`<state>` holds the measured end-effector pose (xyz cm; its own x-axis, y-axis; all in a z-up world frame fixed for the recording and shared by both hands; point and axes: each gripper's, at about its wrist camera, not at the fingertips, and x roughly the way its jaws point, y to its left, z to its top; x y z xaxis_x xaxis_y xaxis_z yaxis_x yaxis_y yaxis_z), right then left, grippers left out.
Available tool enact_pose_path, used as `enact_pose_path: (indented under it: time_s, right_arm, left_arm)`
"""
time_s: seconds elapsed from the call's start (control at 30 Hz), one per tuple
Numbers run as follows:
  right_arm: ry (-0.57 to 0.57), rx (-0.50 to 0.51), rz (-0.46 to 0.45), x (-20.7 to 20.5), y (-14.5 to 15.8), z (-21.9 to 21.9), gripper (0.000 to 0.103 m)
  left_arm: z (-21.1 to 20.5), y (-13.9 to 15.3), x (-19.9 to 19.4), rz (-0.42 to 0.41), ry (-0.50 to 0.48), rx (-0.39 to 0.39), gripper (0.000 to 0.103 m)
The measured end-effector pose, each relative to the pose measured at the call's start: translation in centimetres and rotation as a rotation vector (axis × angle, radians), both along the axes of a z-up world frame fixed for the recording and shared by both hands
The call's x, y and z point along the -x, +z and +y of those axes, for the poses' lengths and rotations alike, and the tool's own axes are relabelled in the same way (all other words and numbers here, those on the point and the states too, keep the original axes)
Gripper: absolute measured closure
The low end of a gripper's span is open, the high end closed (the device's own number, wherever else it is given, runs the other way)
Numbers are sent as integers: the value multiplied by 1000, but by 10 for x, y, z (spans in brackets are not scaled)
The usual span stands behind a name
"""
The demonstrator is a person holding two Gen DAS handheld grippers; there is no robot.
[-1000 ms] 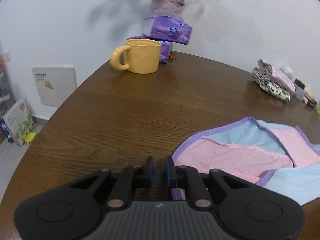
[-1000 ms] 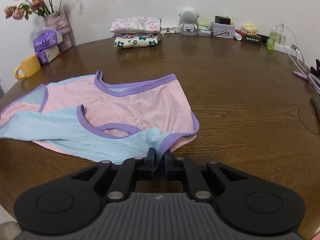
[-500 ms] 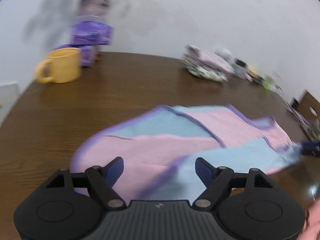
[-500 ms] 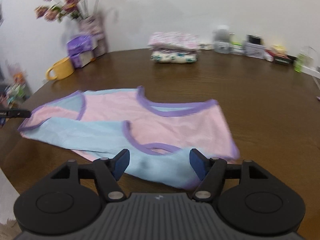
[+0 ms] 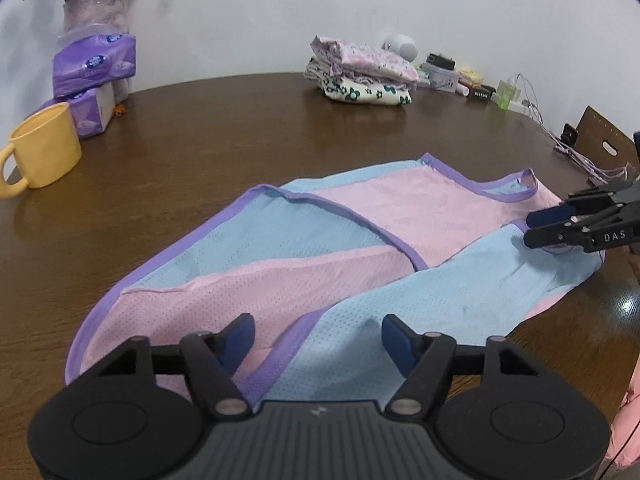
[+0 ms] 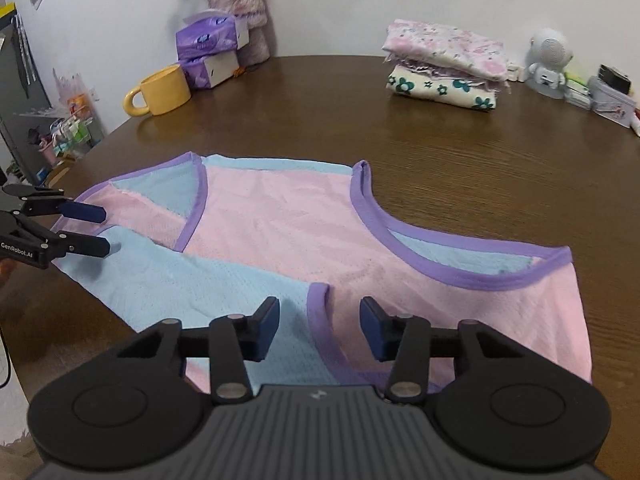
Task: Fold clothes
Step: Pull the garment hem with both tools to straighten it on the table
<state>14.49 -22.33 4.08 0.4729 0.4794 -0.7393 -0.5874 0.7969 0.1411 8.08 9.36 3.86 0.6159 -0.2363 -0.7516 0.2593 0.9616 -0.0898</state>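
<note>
A pink and light-blue mesh vest (image 5: 360, 248) with purple trim lies partly folded on the round brown table (image 5: 240, 128). My left gripper (image 5: 318, 338) hovers over its near edge. The jaws are closing, with cloth under the gap and the pads off it. From the right wrist, the same vest (image 6: 280, 232) spreads ahead. My right gripper (image 6: 320, 324) stands over a purple-trimmed edge, its jaws also closing and not pressing the fabric. Each gripper shows in the other's view: the right gripper (image 5: 548, 226) at the vest's far end, the left gripper (image 6: 90, 229) at the left end.
A yellow mug (image 5: 44, 148), purple tissue packs (image 5: 94, 64) and a flower vase (image 6: 240, 0) stand at the table's back left. A stack of folded clothes (image 6: 444, 68) sits at the back, beside a white figure (image 6: 548, 60), small boxes and cables (image 5: 560, 144).
Both grippers were shut on the vest's purple edge a second ago. They let go, opened wide, and swung sideways to stand over the cloth; their jaws now stand a little narrower.
</note>
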Motion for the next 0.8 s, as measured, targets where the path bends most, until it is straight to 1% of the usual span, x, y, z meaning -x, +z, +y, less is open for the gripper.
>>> enact_pose_path:
  time_s: [0.03, 0.07, 0.13, 0.2, 0.23, 0.3, 0.33, 0.37, 0.4, 0.5, 0.57, 0.7, 0.8]
  right_arm:
    - [6, 5, 4, -2, -1, 2, 58]
    - [11, 10, 8, -4, -1, 4, 59]
    - [19, 21, 18, -7, -2, 7, 62]
    - [25, 25, 34, -10, -3, 9, 70]
    - [28, 22, 45, -11, -4, 9, 72]
    - [30, 6, 70, -14, -4, 9, 88]
    - [28, -8, 85, -15, -5, 8, 89]
    - [27, -11, 81, -14, -4, 7, 91]
    - [26, -12, 76, -13, -3, 6, 95]
    - [27, -30, 66, -8, 2, 1, 99]
    - [32, -40, 54, -2, 7, -1, 99]
    - [47, -48, 35, 12, 20, -5, 99]
    - [65, -20, 25, 25, 30, -5, 99]
  left_arm:
    - [0, 0, -1, 4, -3, -4, 43]
    - [0, -1, -3, 7, -6, -7, 48]
    - [-1, -2, -6, 15, -11, -14, 50]
    - [-3, -2, -7, 14, -24, -26, 63]
    - [-4, -2, -7, 11, -31, -36, 67]
    - [-7, -1, -5, 2, -43, -59, 92]
    - [-8, -1, -4, -3, -49, -63, 93]
    - [-8, 0, -3, -8, -54, -63, 94]
    - [-9, 0, -2, -16, -57, -67, 96]
    - [-11, 4, 6, -53, -70, -86, 98]
    - [-11, 9, 11, -72, -79, -91, 98]
    - [-10, 18, 22, -82, -96, -96, 98]
    - [-12, 26, 35, -83, -111, -117, 98]
